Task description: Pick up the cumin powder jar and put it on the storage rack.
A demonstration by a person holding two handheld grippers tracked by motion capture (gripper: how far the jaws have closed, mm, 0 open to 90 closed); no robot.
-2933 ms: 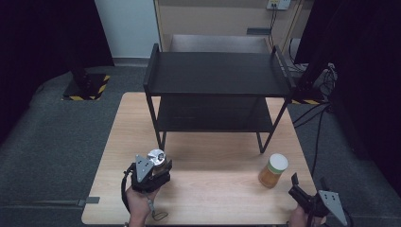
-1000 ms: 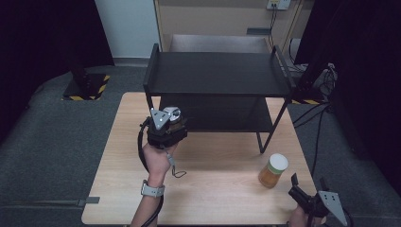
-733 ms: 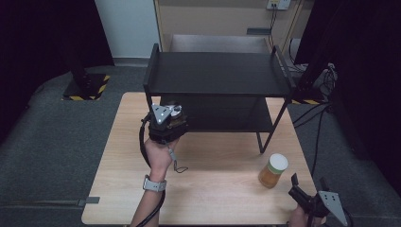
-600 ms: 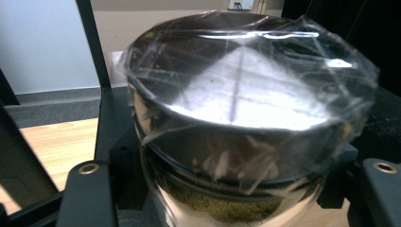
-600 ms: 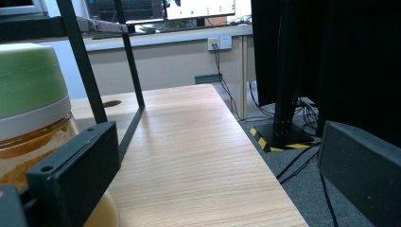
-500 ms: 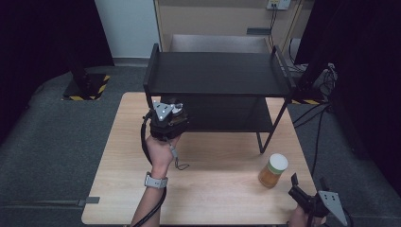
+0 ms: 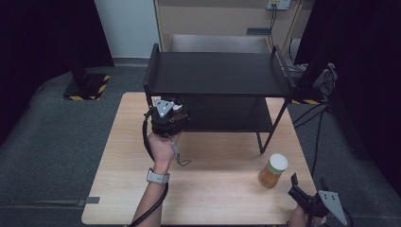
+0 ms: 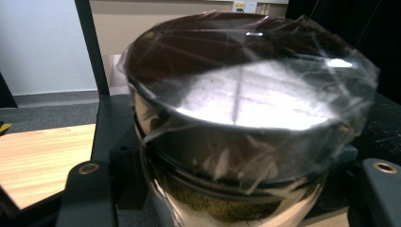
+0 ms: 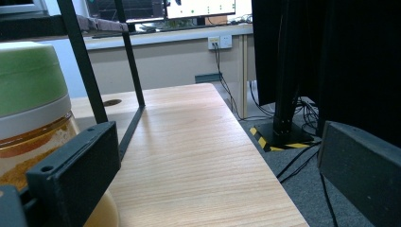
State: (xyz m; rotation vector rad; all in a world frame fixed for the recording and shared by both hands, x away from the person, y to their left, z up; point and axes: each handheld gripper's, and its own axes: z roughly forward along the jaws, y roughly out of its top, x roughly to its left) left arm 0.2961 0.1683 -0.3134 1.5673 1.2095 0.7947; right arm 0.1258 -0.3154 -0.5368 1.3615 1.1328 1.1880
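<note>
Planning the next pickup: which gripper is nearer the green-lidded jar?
Right. The right gripper sits just beside the jar; the left gripper is across the table at the shelf, holding a wrapped jar.

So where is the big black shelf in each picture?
High view: the black shelf stands in the middle, at the table's far end.
Left gripper view: its post rises at the upper left, beside the wrapped jar.
Right gripper view: its thin legs slant at the upper left.
Shared landmark: the wooden table, under it in all three.
</note>
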